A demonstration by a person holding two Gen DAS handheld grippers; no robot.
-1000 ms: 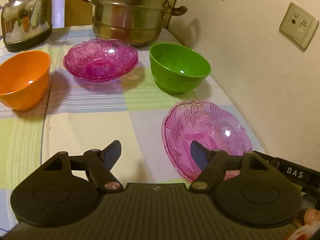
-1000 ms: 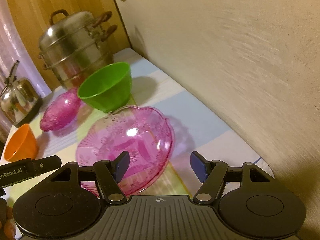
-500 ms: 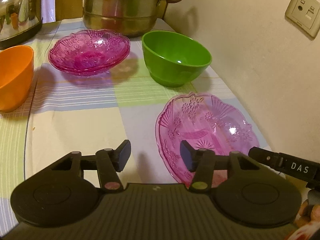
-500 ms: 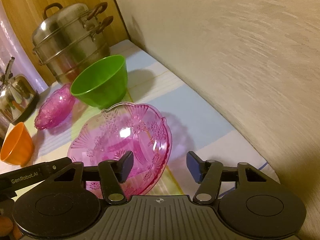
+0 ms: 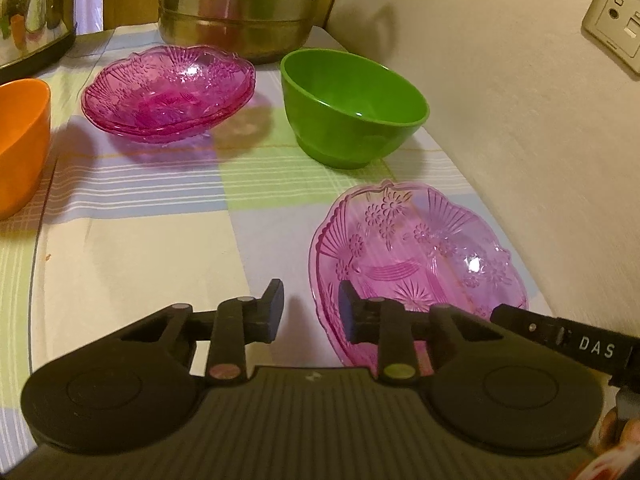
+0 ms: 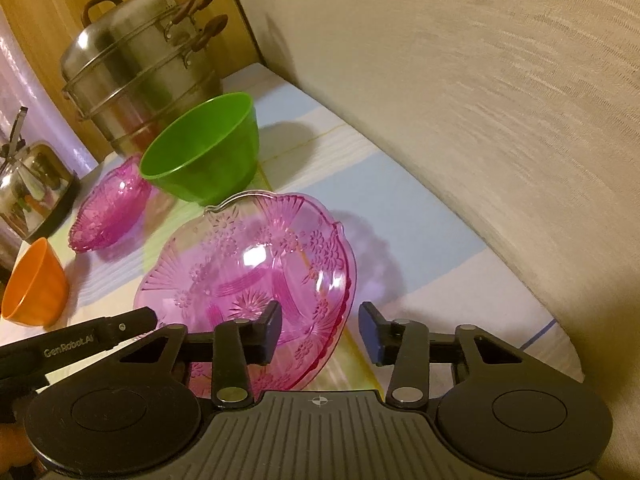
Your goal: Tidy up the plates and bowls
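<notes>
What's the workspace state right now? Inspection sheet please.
Surface: checked tablecloth, flat.
Job's things: near pink dish alone by the wall; stacked pink dishes, green bowl and orange bowl beyond.
Clutter: steamer pot, kettle at the back.
Grippers: left gripper and right gripper straddle the near dish's rim; jaws have just been closing, pads not pressing.
Cables: nothing seen.
Surroundings: wall alongside, wall socket.

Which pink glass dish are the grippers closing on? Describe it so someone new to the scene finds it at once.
Start at the big steel steamer pot at the far end of the checked tablecloth and come toward the camera, past the green bowl by the wall. The single pink dish lies nearest, at the wall side. Unlike the darker stacked pink dishes beside the pot, it lies alone and paler.
</notes>
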